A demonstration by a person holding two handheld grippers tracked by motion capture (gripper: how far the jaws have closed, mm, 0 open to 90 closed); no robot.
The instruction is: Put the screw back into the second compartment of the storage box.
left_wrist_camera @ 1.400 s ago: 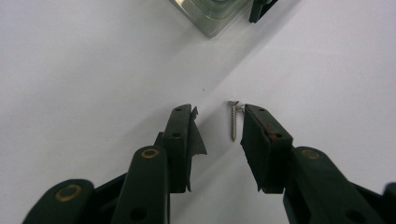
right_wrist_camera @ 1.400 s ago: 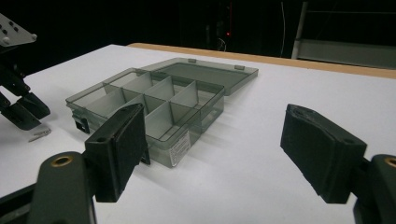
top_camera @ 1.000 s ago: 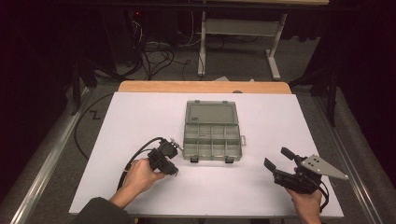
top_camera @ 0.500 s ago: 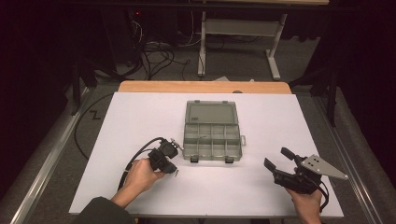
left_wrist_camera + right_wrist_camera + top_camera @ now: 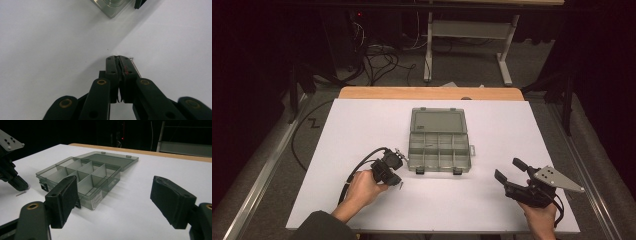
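Left jaws together on the table, right jaws wide apart beside the open box

The left gripper (image 5: 119, 58) has its jaws pressed together, tips down on the white table (image 5: 362, 125), a thin screw (image 5: 135, 67) just beside them; the right gripper (image 5: 511, 171) is held off the table, jaws wide, empty; the grey box (image 5: 439, 145) lies open mid-table, its label too small to read.

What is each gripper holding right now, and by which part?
The left gripper is shut beside a small screw on the table; whether it pinches it cannot be told. The right gripper holds nothing, jaws open.

Left hand-held gripper (image 5: 119, 60) closed; right hand-held gripper (image 5: 113, 195) spread.
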